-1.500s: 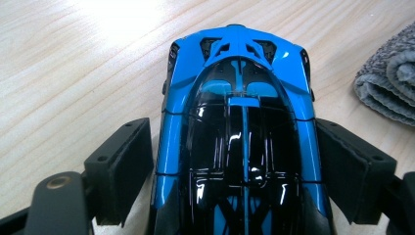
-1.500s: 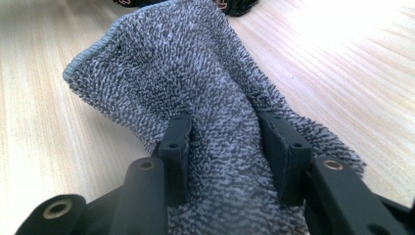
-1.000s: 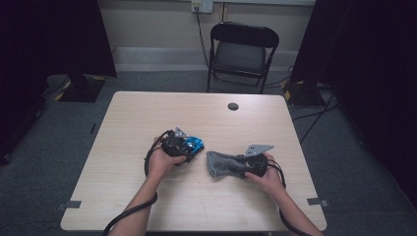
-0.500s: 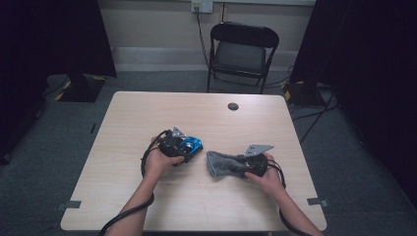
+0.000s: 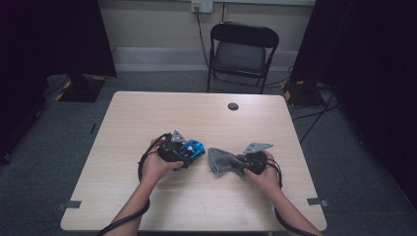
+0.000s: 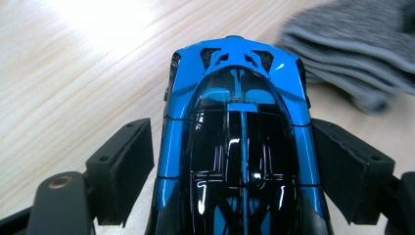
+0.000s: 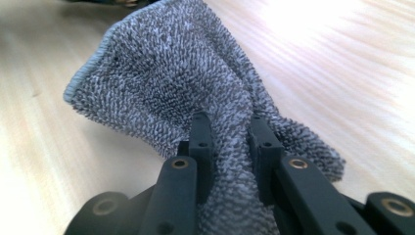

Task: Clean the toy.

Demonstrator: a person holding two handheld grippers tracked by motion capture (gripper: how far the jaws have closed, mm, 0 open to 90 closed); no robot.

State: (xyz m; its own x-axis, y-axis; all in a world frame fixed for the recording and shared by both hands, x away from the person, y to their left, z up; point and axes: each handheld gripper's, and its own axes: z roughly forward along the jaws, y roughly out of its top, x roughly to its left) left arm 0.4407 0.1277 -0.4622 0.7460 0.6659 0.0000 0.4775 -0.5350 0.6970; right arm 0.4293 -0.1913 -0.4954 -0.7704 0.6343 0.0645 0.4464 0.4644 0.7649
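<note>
High view: left gripper (image 5: 189,150) and right gripper (image 5: 236,164) near mid-table (image 5: 147,113), close together. Left gripper view — jaws flank blue toy car (image 6: 240,132); contact unclear. Right gripper view — jaws just closed, pinching grey towel (image 7: 186,83)

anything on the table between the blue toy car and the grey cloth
Nothing. In the high view a narrow strip of bare table separates the blue toy car from the grey cloth. The left gripper view shows the same bare wood between them.
</note>
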